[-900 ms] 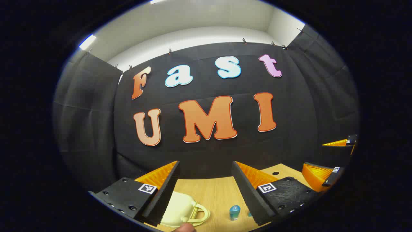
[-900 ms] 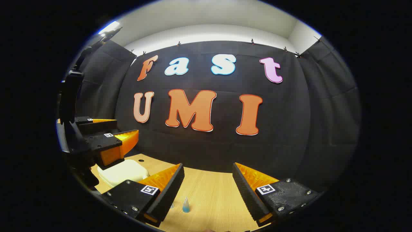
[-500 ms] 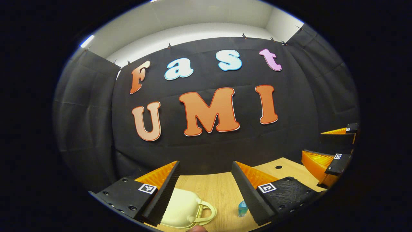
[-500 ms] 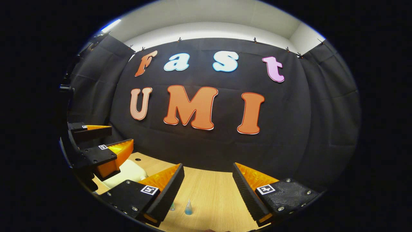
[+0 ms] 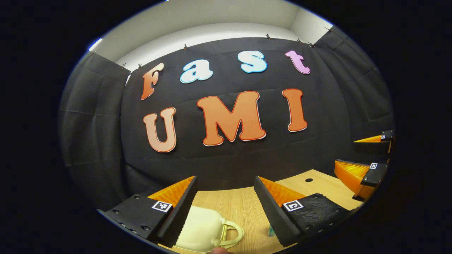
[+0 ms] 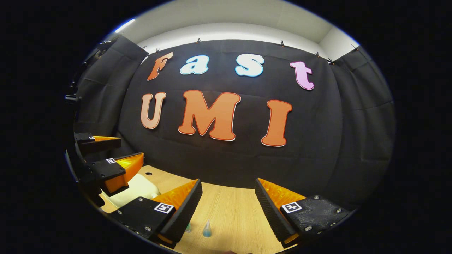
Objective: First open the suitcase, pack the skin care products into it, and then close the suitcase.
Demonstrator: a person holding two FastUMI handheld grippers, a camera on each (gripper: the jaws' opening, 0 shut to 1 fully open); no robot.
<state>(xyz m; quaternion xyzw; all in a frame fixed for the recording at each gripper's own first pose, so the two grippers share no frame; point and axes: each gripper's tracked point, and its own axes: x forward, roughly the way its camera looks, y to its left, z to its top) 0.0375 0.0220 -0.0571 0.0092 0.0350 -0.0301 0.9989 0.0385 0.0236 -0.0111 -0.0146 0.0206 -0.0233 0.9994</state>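
A small cream suitcase with a looped handle lies closed on the wooden table, just below my left gripper, which is open and holds nothing. A small blue-green bottle peeks out beside that gripper's right finger. In the right gripper view, my right gripper is open above the table, with a small blue cone-topped bottle and a second small bottle below it. The suitcase lies at the left there, under the left gripper.
The black cloth wall stands close behind the table's far edge. A small round hole marks the table top near its back right. The right gripper hangs open at the right of the left gripper view.
Both grippers have tilted slightly downward and drifted; in the left gripper view the suitcase shows more fully and the blue bottle has slid behind the right finger. Both stay open.
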